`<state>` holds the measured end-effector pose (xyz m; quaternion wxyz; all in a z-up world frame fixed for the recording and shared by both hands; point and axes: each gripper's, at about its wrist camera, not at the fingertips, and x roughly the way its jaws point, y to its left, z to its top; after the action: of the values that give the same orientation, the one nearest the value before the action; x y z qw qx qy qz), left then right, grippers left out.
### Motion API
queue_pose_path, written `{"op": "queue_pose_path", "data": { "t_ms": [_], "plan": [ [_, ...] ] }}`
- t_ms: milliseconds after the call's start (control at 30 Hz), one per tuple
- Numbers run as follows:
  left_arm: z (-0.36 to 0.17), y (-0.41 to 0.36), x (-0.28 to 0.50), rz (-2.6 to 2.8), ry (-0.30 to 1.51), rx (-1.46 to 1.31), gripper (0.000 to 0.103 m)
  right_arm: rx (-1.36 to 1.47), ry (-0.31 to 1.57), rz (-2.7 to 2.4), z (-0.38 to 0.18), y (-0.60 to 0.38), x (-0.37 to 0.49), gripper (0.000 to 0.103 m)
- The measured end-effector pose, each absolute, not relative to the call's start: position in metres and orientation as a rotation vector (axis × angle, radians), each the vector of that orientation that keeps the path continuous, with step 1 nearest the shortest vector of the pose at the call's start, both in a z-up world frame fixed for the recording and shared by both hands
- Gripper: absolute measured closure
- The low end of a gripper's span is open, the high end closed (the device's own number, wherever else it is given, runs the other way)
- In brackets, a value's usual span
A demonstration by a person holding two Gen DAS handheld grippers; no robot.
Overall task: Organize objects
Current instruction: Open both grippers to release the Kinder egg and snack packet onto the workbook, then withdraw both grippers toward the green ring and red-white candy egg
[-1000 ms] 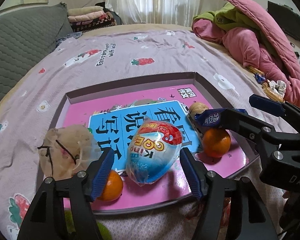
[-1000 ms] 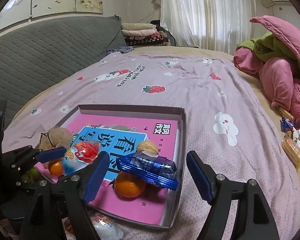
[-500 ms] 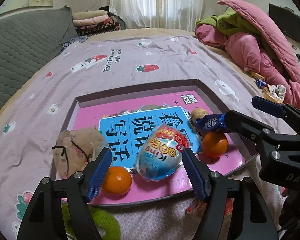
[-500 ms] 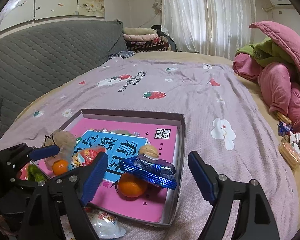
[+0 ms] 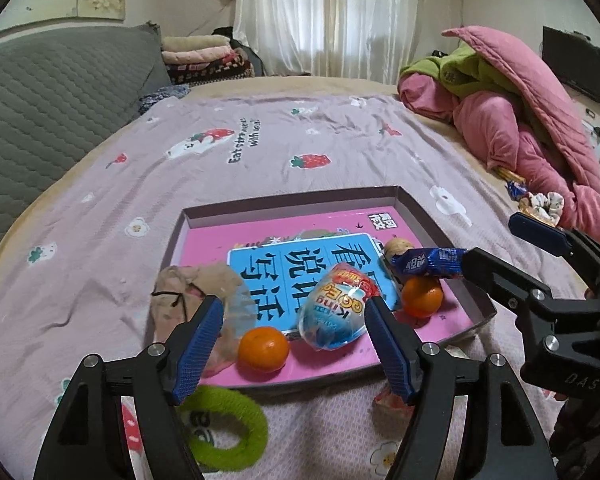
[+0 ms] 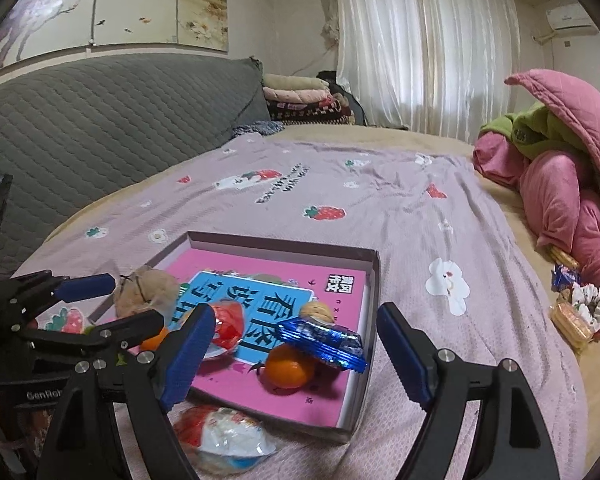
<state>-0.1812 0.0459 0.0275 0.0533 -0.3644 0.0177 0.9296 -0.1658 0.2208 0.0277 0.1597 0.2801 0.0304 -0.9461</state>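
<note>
Both grippers hover over tray (image 5: 428,216) on bed (image 5: 260,160); left gripper (image 5: 294,342) fingers wide apart, empty; right gripper (image 6: 296,350) fingers wide apart, empty. In tray: egg toy (image 5: 336,312) at 6 o'clock, orange (image 5: 263,349) at 7, pouch (image 5: 188,292) at 9, wrapper (image 6: 322,342) atop second orange (image 6: 288,368) at 4, walnut (image 6: 317,312) at 3

Home bedroom, bed (image 5: 260,152) with strawberry-print sheet, piled quilts (image 5: 512,120), curtained window (image 6: 424,48)

Pink tray (image 5: 416,208) — orange tangerines (image 5: 263,349); lilac bedspread (image 5: 260,152) — strawberry-printed; green ring (image 5: 224,428)
</note>
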Motion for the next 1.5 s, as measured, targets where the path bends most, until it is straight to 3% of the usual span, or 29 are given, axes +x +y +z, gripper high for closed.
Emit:
{"op": "queue_pose_path", "data": {
  "t_ms": [633, 1500],
  "plan": [
    [0.039, 0.002, -0.124, 2.892, 0.017, -1.083, 0.028, 0.705, 0.200, -2.704, 0.030, 0.198, -0.113, 0.020],
    [-0.036, -0.042, -0.111, 2.855, -0.062, -1.263, 0.028, 0.916, 0.187, -2.665, -0.022, 0.193, -0.104, 0.020]
  ]
}}
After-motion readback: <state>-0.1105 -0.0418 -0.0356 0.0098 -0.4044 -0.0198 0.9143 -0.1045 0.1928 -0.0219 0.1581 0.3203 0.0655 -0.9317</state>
